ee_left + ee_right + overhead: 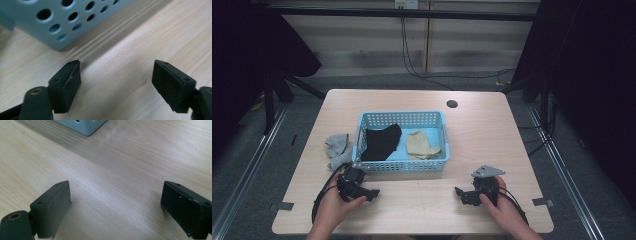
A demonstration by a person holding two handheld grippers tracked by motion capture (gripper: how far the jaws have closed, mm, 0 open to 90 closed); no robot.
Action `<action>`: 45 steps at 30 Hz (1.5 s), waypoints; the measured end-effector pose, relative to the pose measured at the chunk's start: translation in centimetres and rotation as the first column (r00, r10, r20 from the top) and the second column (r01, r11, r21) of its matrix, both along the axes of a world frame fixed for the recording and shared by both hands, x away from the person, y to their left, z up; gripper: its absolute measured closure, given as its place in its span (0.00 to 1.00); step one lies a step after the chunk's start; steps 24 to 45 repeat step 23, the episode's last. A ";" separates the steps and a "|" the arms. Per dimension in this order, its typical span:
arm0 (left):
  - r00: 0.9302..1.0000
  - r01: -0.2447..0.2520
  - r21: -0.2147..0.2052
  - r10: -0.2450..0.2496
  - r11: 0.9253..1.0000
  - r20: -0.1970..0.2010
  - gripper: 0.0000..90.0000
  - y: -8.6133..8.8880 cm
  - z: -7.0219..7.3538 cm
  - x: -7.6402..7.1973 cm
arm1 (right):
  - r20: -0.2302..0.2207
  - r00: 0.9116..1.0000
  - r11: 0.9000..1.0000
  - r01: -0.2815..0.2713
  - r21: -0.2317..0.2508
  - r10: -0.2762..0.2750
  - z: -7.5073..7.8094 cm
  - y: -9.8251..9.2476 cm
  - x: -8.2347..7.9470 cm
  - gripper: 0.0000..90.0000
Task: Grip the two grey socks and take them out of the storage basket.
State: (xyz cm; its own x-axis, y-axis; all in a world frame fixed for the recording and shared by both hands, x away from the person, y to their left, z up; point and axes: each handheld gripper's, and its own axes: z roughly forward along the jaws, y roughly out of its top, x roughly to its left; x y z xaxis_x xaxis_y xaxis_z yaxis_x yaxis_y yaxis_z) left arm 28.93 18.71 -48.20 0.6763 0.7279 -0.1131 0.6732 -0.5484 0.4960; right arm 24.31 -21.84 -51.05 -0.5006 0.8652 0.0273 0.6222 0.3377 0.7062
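Left gripper view: left claw released, jaws spread wide over bare bench, nothing between them; a corner of the blue basket just ahead, holes in its wall.

Right gripper view: right claw likewise released and empty, jaws wide apart above the wood grain, a basket corner farther off at the top edge.

High view: left claw held in the left hand close to the basket's near left corner; right claw held in the right hand, well apart from the left, pointing inward. Beyond them, basket near the bench's middle, holding a black sock on its left side and a beige sock on its right. A grey sock lay on the bench, touching the basket's left wall.
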 end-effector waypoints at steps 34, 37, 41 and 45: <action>0.988 0.044 -0.010 -0.042 0.999 0.146 0.00 -0.9 -1.7 -1.0 | 0.000 1.000 1.000 0.000 0.000 0.000 0.0 0.0 0.0 0.10; 0.988 0.044 -0.010 -0.042 0.999 0.146 0.00 -0.9 -1.7 -1.0 | 0.000 1.000 1.000 0.000 0.000 0.000 0.0 0.0 0.0 0.10; 0.988 0.044 -0.010 -0.042 0.999 0.146 0.00 -0.9 -1.7 -1.0 | 0.000 1.000 1.000 0.000 0.000 0.000 0.0 0.0 0.0 0.10; 0.988 0.044 -0.010 -0.042 0.999 0.146 0.00 -0.9 -1.7 -1.0 | 0.000 1.000 1.000 0.000 0.000 0.000 0.0 0.0 0.0 0.10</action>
